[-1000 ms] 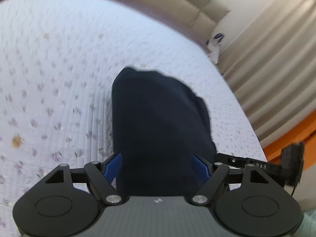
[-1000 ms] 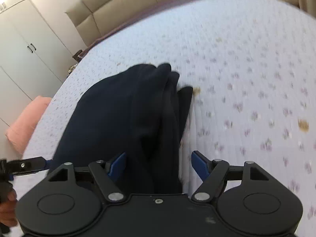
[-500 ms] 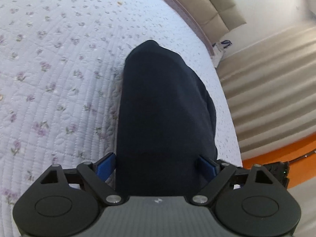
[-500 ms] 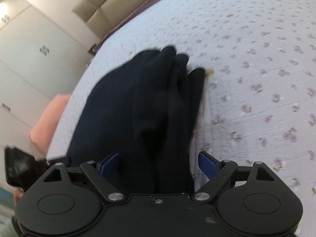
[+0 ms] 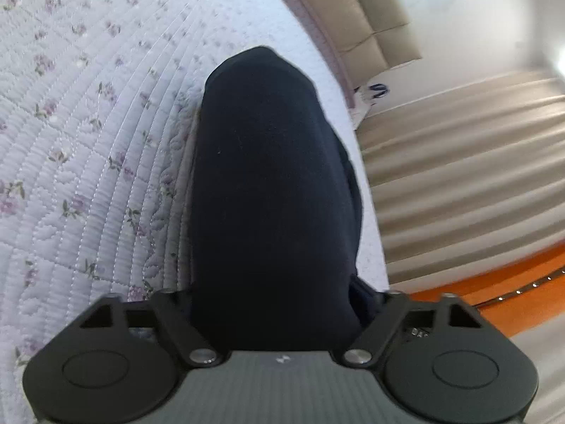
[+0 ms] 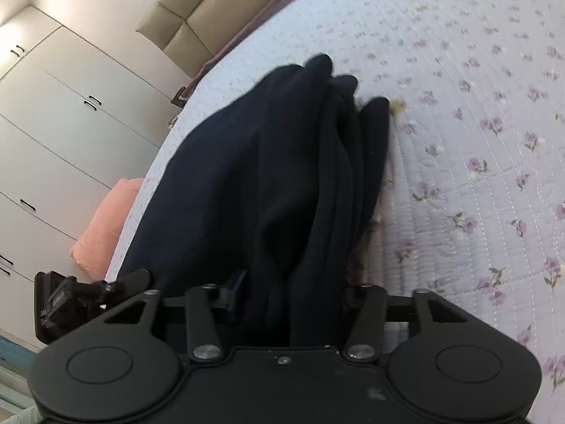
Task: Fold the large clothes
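The fingertips of both grippers are hidden. In the left wrist view the dark cloth [image 5: 272, 190] covers the space between the fingers of the left gripper [image 5: 279, 304], and their blue pads cannot be seen. The fingers are closing with the cloth between them, but whether they pinch it yet cannot be told. In the right wrist view it is the same for the right gripper [image 6: 286, 304]: only a bit of one blue pad [image 6: 237, 288] peeks out beside the cloth, and the other finger is behind the folds. Those fingers are closing too, with cloth between them, and the grip cannot be made out. What kind of clothing it is cannot be told; it is a long, bunched, dark blue bundle. Its near end is cut off by the gripper bodies.

The cloth lies on the bed [image 6: 476, 113], running away from both grippers toward the headboard [image 6: 212, 10]. The bed has a pale quilted cover with small purple flowers. A small brown spot [image 6: 397, 105] sits just beside the far end of the cloth. To the left of the cloth in the right view are the left gripper [image 6: 70, 296], a pink pillow [image 6: 106, 226] and white cupboards [image 6: 70, 116]. To the right of the cloth in the left view are beige curtains [image 5: 459, 162] and an orange strip [image 5: 494, 282] low down.
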Action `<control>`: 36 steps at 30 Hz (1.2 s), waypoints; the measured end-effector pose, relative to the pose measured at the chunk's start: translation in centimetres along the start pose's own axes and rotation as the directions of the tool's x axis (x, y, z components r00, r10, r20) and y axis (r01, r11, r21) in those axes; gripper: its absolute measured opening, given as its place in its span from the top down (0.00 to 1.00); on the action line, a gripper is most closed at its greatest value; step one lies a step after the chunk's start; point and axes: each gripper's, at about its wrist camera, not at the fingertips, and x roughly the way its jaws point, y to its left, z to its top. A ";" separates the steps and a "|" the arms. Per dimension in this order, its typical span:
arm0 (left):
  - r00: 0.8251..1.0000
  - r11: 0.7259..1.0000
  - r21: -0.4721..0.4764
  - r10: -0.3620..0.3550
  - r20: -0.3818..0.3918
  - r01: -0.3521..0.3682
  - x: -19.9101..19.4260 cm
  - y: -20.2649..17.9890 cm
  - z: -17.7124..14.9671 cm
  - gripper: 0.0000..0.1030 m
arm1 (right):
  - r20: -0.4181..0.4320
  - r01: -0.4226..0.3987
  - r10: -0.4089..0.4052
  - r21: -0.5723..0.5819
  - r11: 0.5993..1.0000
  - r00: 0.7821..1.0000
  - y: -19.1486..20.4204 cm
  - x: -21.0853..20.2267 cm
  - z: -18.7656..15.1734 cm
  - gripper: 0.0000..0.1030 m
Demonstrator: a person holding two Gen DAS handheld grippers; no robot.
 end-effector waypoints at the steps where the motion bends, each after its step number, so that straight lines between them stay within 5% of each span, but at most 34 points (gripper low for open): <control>1: 1.000 1.000 0.008 -0.017 0.006 0.017 -0.4 -0.1 0.0 0.33 | 0.009 -0.001 0.001 -0.013 1.000 1.000 0.6 -0.3 -0.1 0.49; 7: 0.993 0.990 0.088 -0.116 0.031 0.112 -4.9 -2.3 -0.3 0.35 | 0.027 -0.026 0.029 -0.106 0.994 0.999 6.7 -2.8 -2.3 0.51; 15: 0.987 0.987 0.075 -0.149 0.058 0.144 -18.4 -2.5 -5.4 0.35 | 0.021 -0.072 0.076 -0.152 0.986 0.997 15.9 -7.2 -8.9 0.51; 21: 0.996 0.997 0.032 -0.078 0.040 0.077 -25.1 0.8 -10.6 0.35 | -0.058 -0.040 0.031 -0.149 0.988 0.998 17.4 -6.7 -11.9 0.51; 27: 1.000 1.000 -0.007 0.003 0.004 -0.003 -25.4 6.7 -14.3 0.35 | -0.104 0.090 -0.108 -0.168 0.982 0.989 17.0 -3.2 -14.7 0.51; 32: 0.999 0.999 -0.018 0.035 -0.007 -0.035 -26.5 7.8 -14.5 0.32 | -0.118 0.138 -0.152 -0.120 0.983 0.981 17.2 -4.5 -14.9 0.37; 36: 0.985 0.979 0.112 0.172 -0.030 -0.168 -28.8 5.2 -13.4 0.33 | -0.089 0.222 -0.255 -0.273 0.936 0.963 20.4 -6.2 -13.9 0.37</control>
